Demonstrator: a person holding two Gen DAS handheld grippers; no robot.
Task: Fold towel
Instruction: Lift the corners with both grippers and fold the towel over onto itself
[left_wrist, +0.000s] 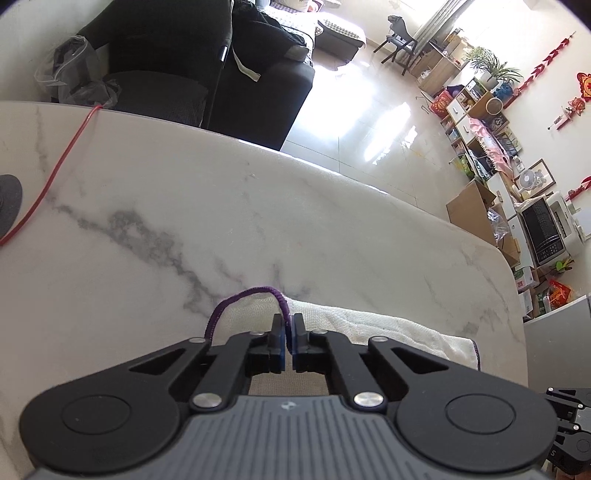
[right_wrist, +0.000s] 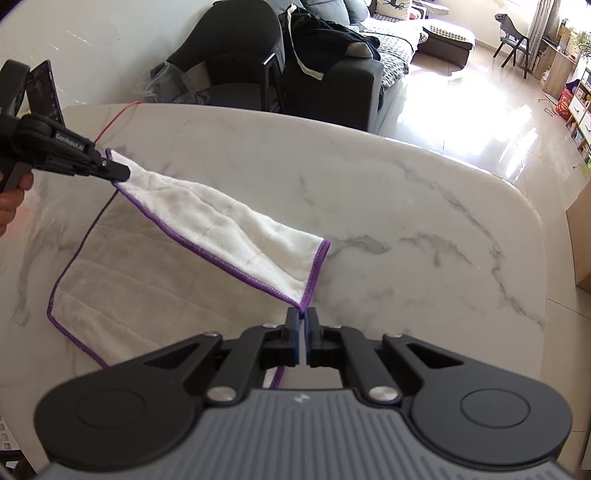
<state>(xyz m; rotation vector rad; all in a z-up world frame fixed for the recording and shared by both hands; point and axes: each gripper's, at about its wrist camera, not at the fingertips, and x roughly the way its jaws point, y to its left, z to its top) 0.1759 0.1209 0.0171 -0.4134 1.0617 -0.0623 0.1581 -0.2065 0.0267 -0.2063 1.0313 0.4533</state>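
A white towel (right_wrist: 221, 229) with purple edging lies partly on the marble table (right_wrist: 406, 221). One edge of it is lifted off the table and stretched between both grippers. My right gripper (right_wrist: 303, 314) is shut on the towel's near corner. My left gripper (right_wrist: 123, 173), held in a hand (right_wrist: 11, 199) at the far left, is shut on the opposite corner. In the left wrist view the left gripper (left_wrist: 289, 319) pinches the towel (left_wrist: 388, 332), and the purple hem loops up beside the fingers. The rest of the towel lies flat below in shadow.
A red cable (left_wrist: 55, 173) runs across the table's left side to a dark round base (left_wrist: 9, 203). A phone (right_wrist: 44, 92) stands at the far left. Dark chairs (right_wrist: 229, 74) and a sofa stand beyond the far edge. The table (left_wrist: 184, 203) ends at a rounded right corner.
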